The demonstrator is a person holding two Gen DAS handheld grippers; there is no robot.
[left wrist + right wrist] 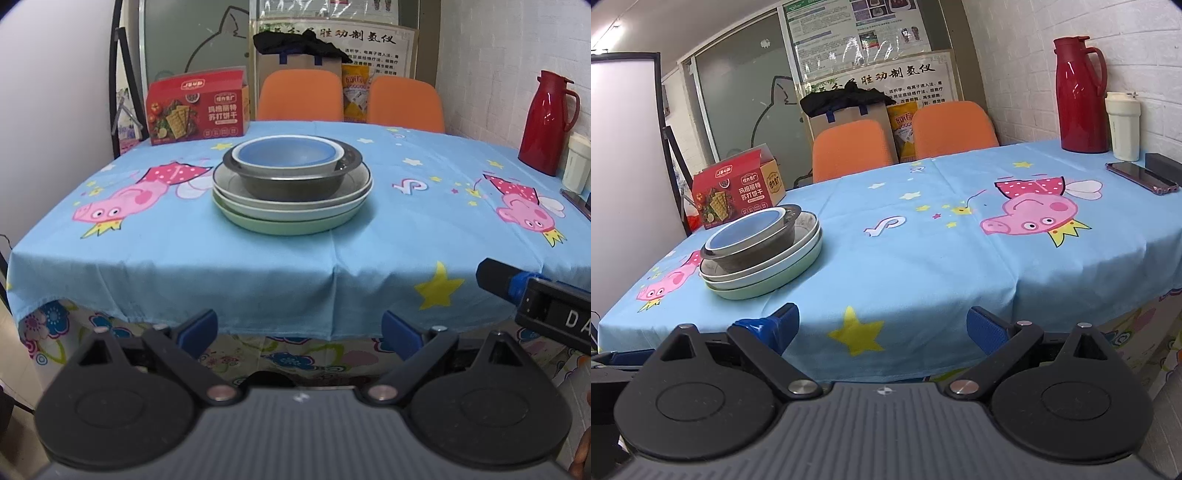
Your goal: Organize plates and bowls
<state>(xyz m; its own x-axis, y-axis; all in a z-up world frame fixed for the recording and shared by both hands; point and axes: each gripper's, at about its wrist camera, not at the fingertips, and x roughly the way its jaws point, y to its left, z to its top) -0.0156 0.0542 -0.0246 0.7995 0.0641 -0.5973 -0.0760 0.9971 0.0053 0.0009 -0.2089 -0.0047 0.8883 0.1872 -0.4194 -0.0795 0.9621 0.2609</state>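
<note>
One stack of dishes stands on the blue cartoon tablecloth (258, 266). A blue-lined white bowl (290, 153) sits in a dark metal bowl (291, 182), which rests on pale plates (295, 206) over a green plate (288, 225). In the right wrist view the same stack shows at the left, with the blue bowl (748, 230) on top and the green plate (757, 288) at the bottom. My left gripper (299, 332) hangs open before the table's front edge, well short of the stack. My right gripper (882, 328) is open too, at the front edge to the right of the stack.
A red cracker box (197, 107) stands at the back left. A red thermos (1078, 96), a white cup (1123, 127) and a phone (1141, 177) sit at the back right by the brick wall. Two orange chairs (299, 96) stand behind the table.
</note>
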